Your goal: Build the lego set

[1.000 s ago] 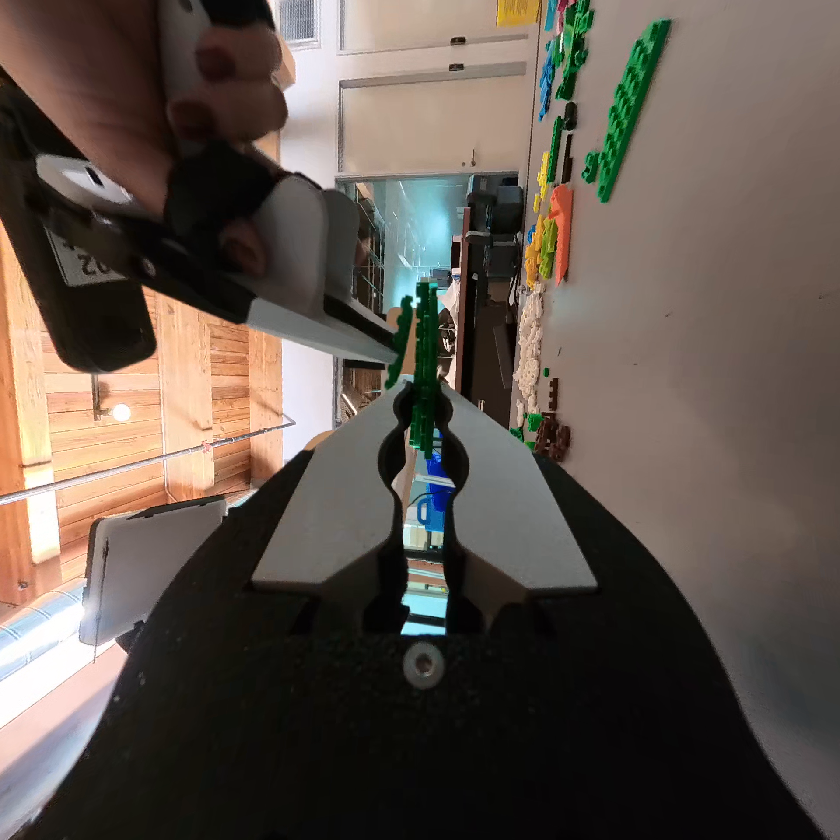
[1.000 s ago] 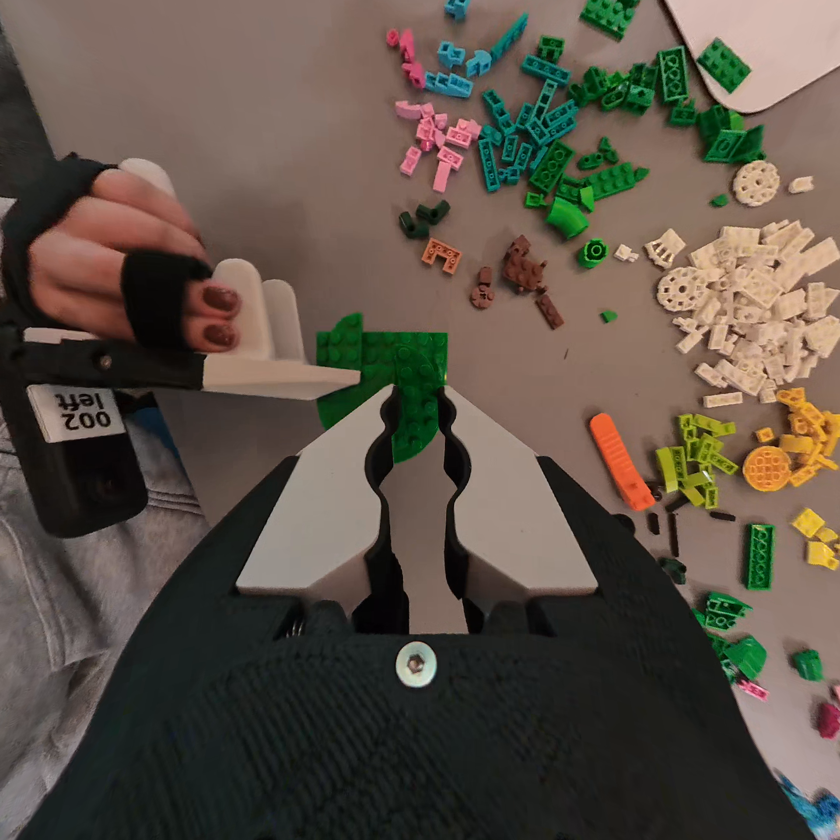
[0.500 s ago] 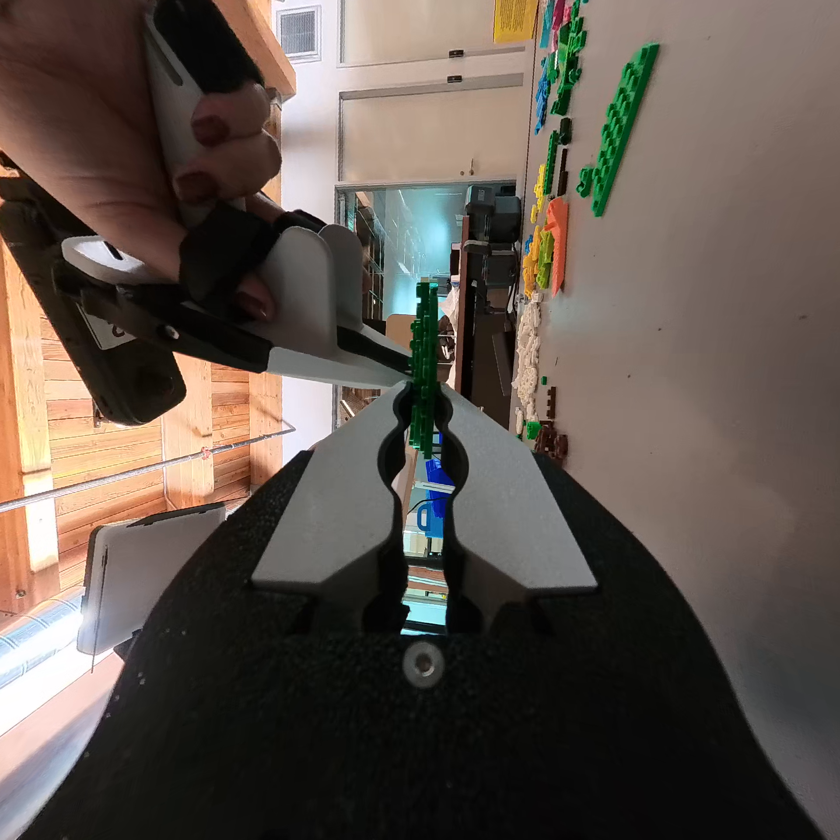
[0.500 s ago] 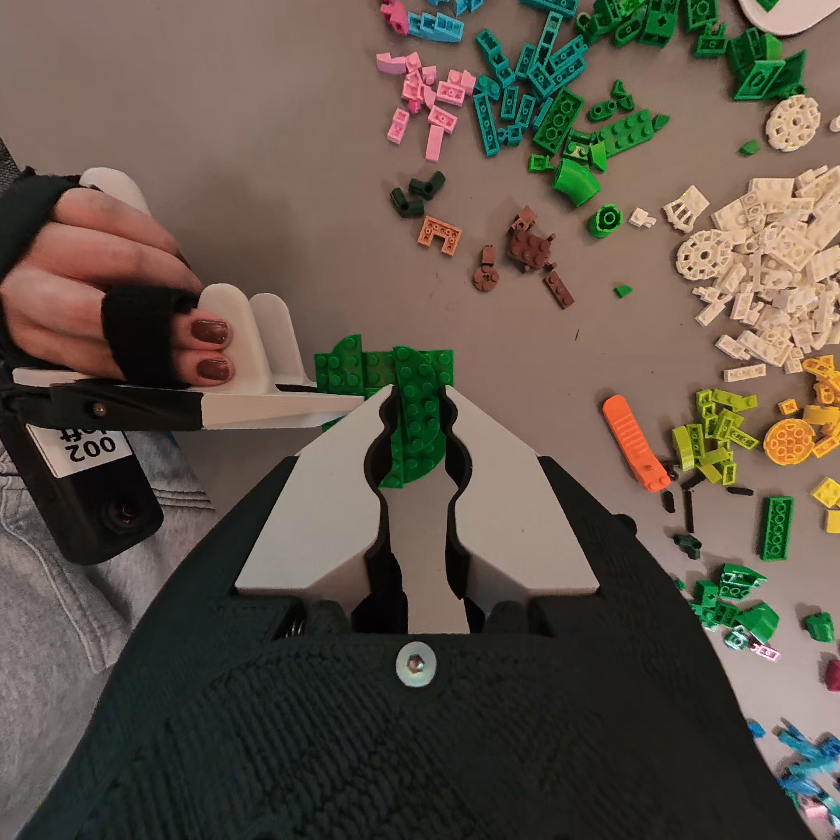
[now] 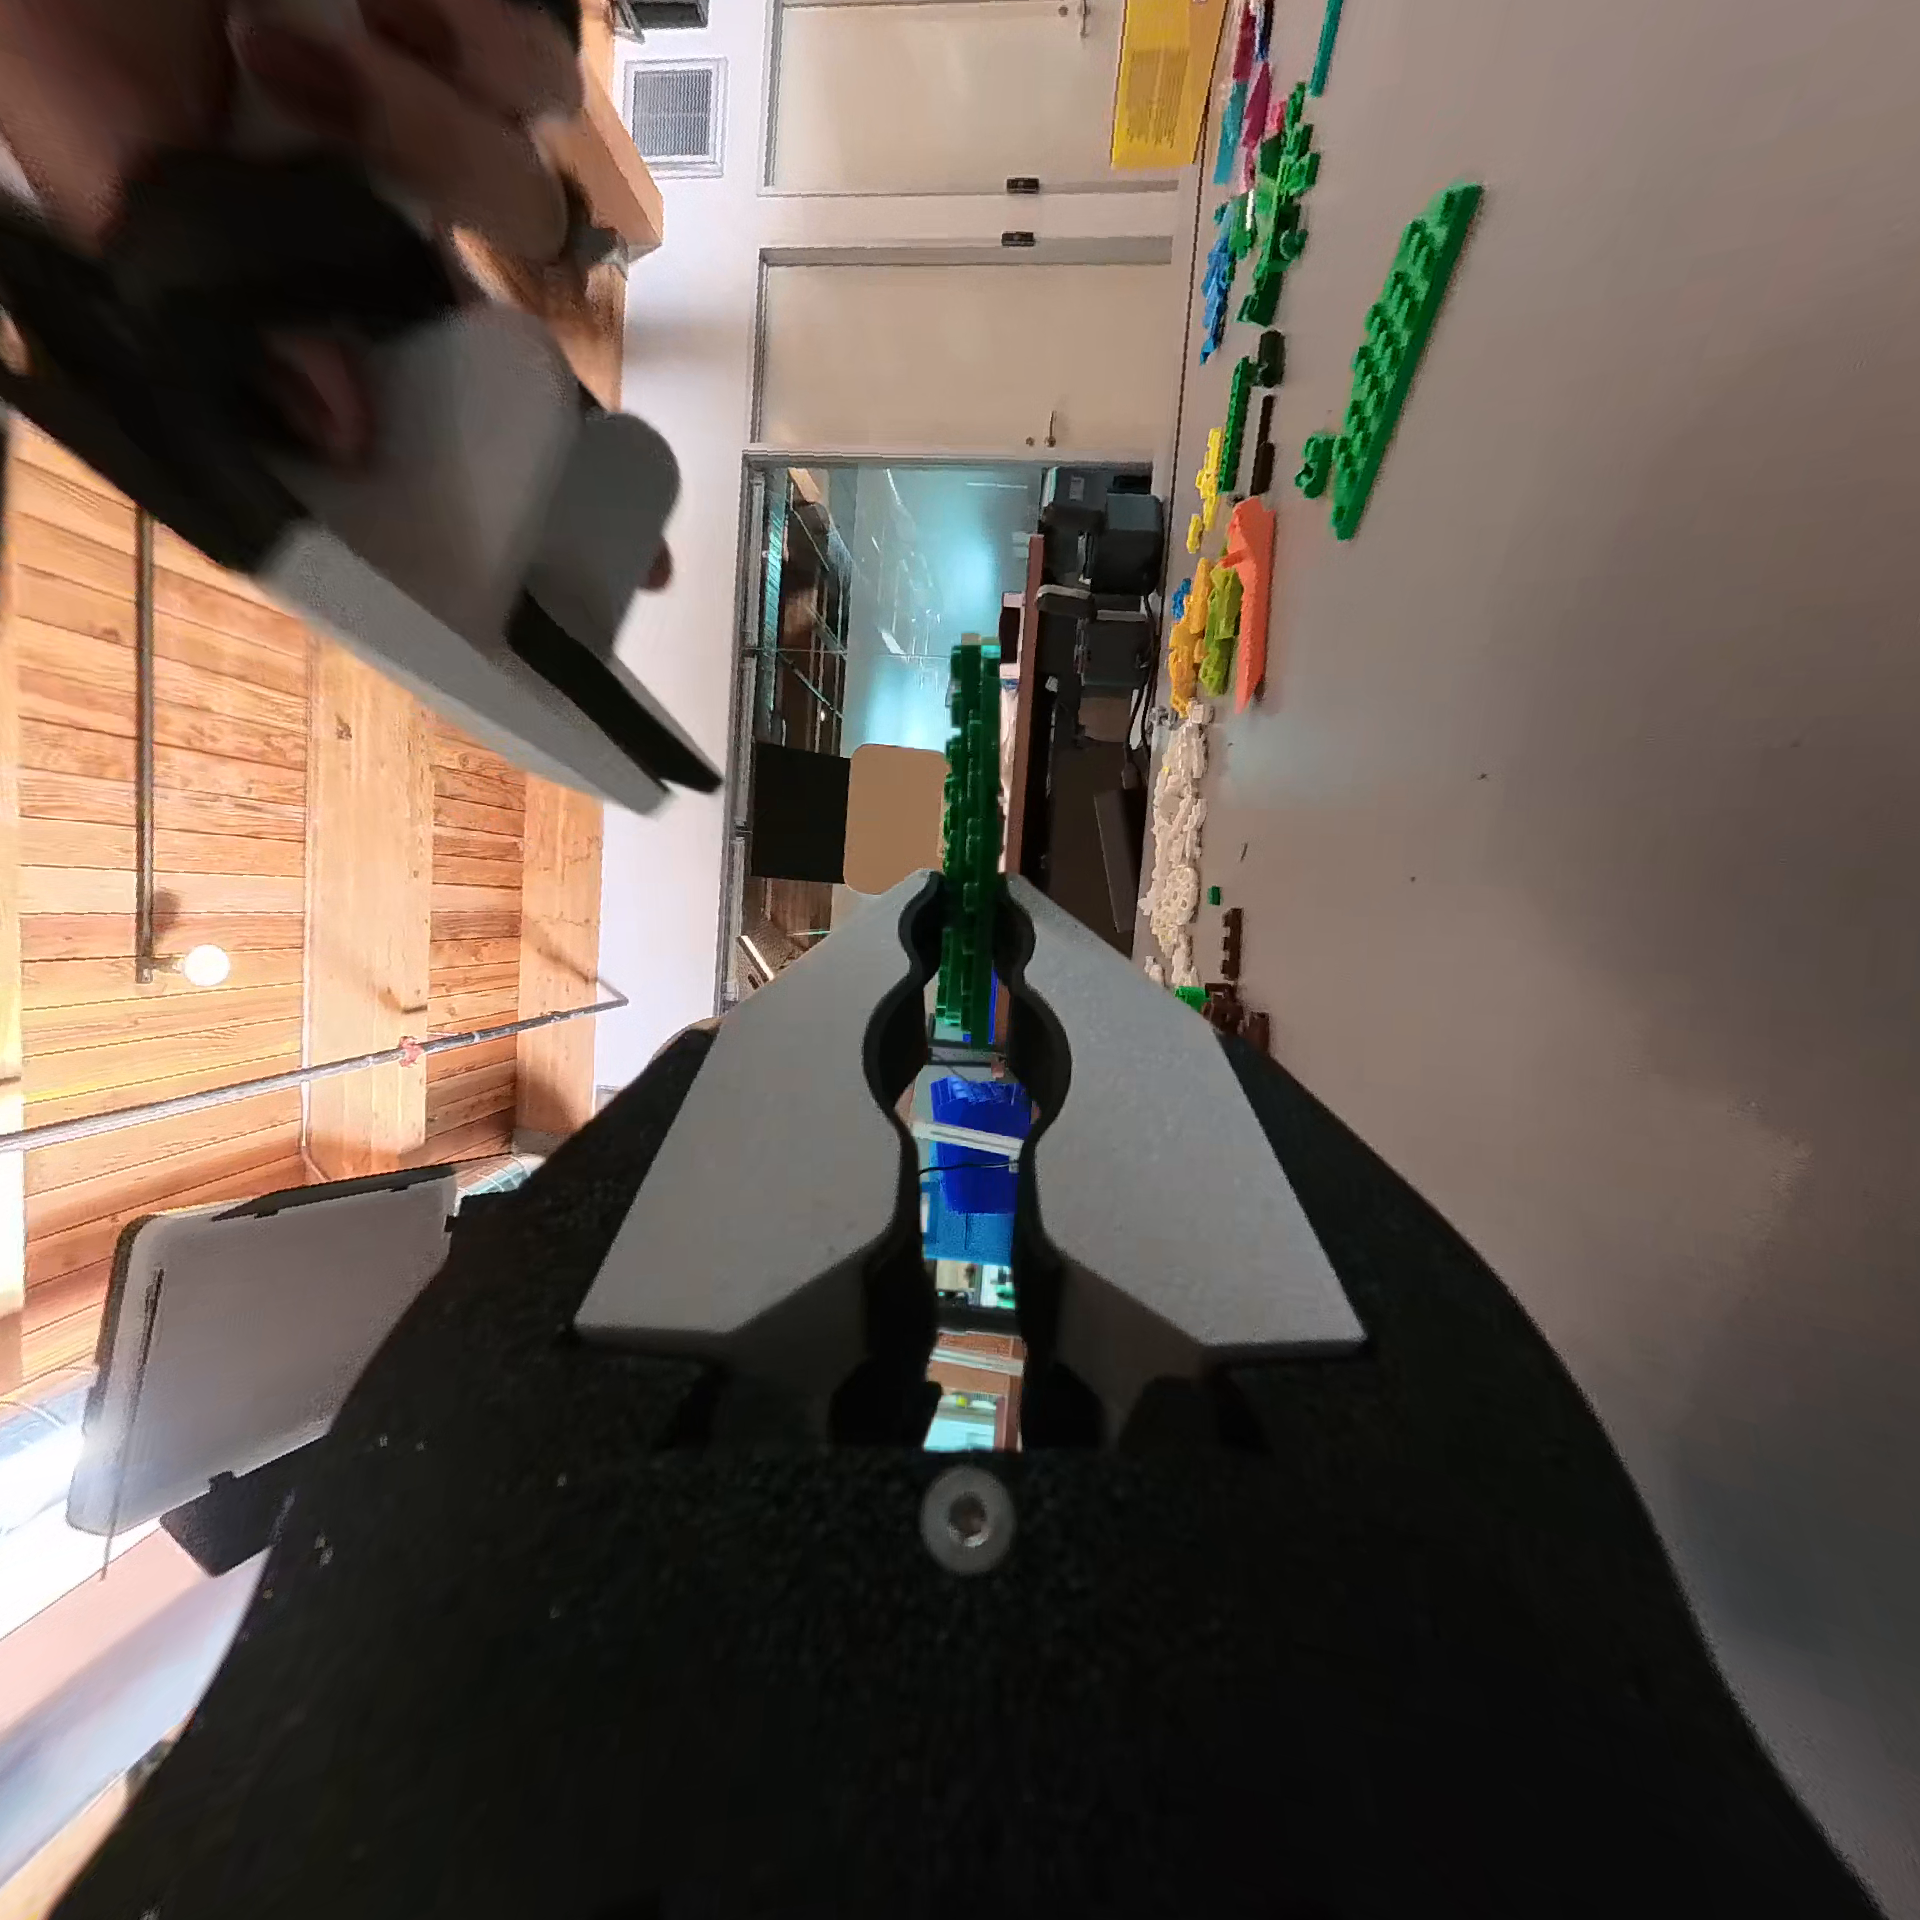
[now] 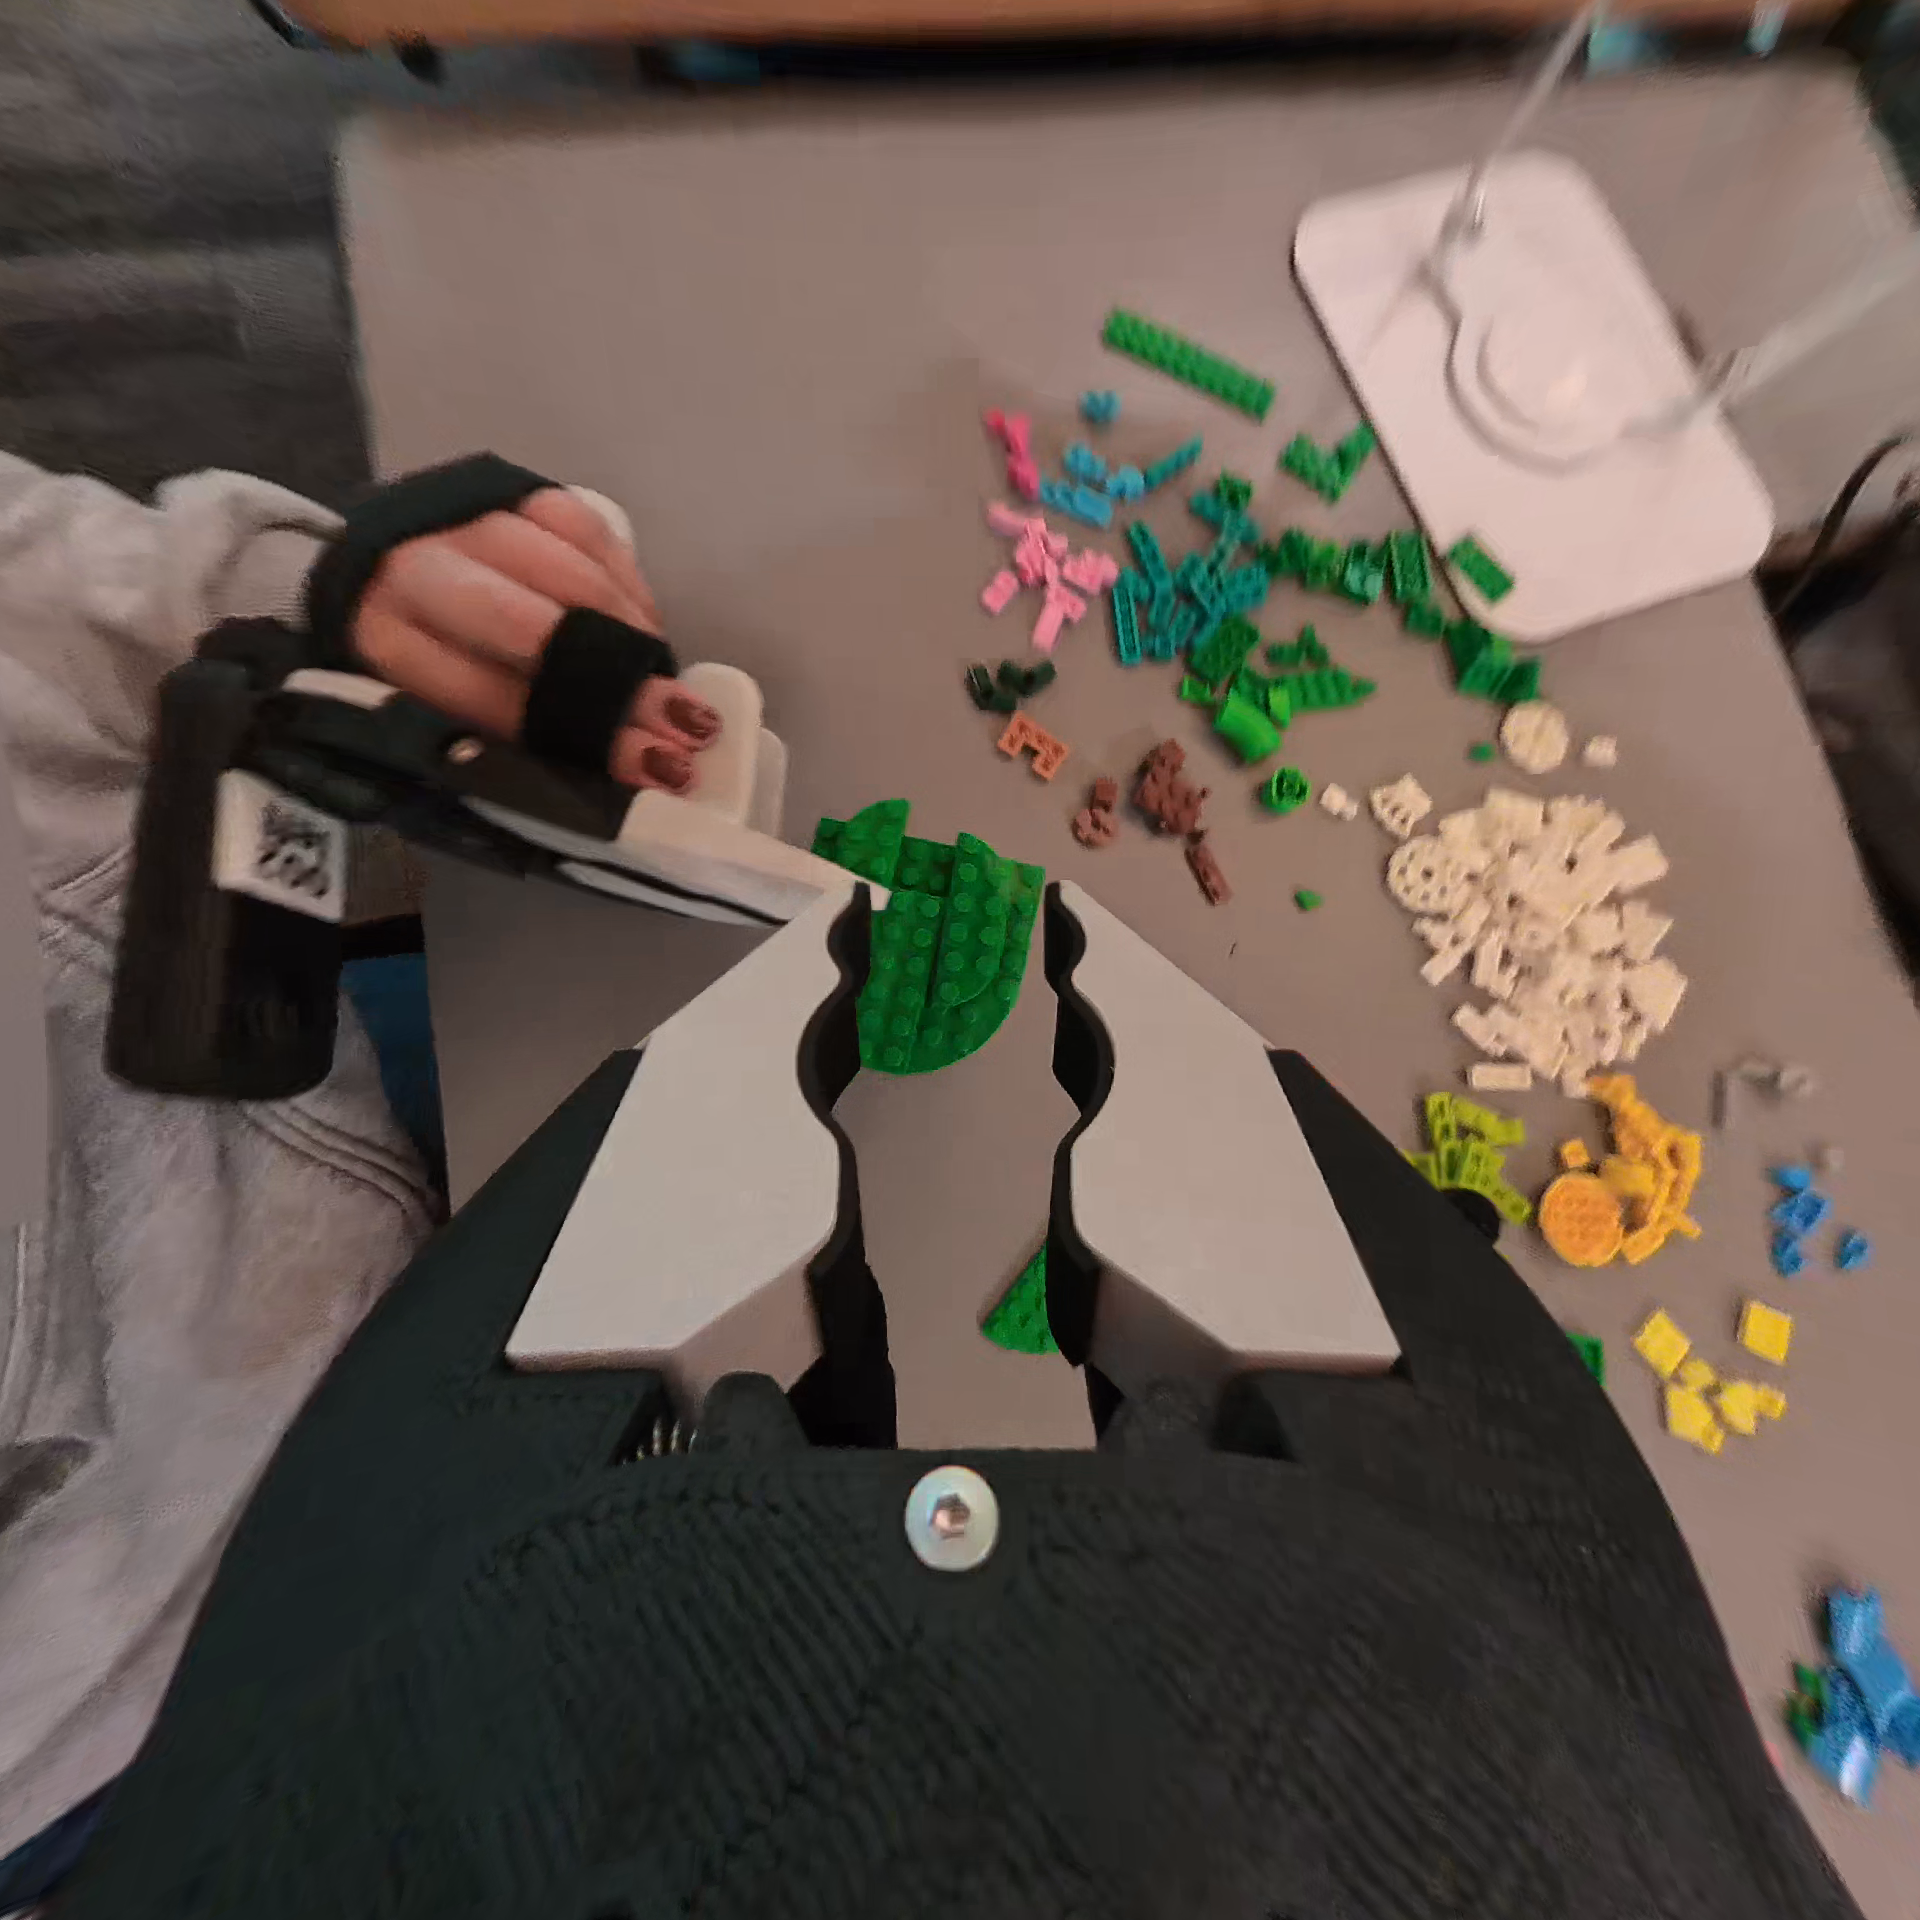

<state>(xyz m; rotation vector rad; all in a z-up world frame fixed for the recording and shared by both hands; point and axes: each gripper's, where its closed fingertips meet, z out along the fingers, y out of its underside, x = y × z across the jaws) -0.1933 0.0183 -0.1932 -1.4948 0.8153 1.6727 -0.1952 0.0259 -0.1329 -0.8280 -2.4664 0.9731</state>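
My left gripper (image 5: 971, 920) is shut on a green plate assembly (image 5: 971, 821), seen edge-on and sticking out past the fingertips. In the right wrist view the same assembly (image 6: 940, 966) hangs over the grey table (image 6: 675, 416), pinched at its left edge by the left gripper's fingers (image 6: 717, 873). My right gripper (image 6: 956, 904) is open. The assembly shows between its fingertips but lies farther off, with a gap on each side. In the left wrist view the right gripper (image 5: 623, 748) is blurred at the upper left, apart from the assembly.
Loose bricks lie sorted by colour on the table: white pile (image 6: 1538, 914), teal and green (image 6: 1205, 603), pink (image 6: 1039, 571), brown (image 6: 1169, 795), yellow and orange (image 6: 1621, 1184). A long green plate (image 6: 1184, 364) lies by a white stand base (image 6: 1527, 416). A person's sleeve (image 6: 156, 1195) is at the left. Left tips to right tips: about 6 centimetres.
My right gripper was shut on the green assembly; it has opened, let go and drawn back. The left gripper keeps its hold, and the assembly has tilted a little.
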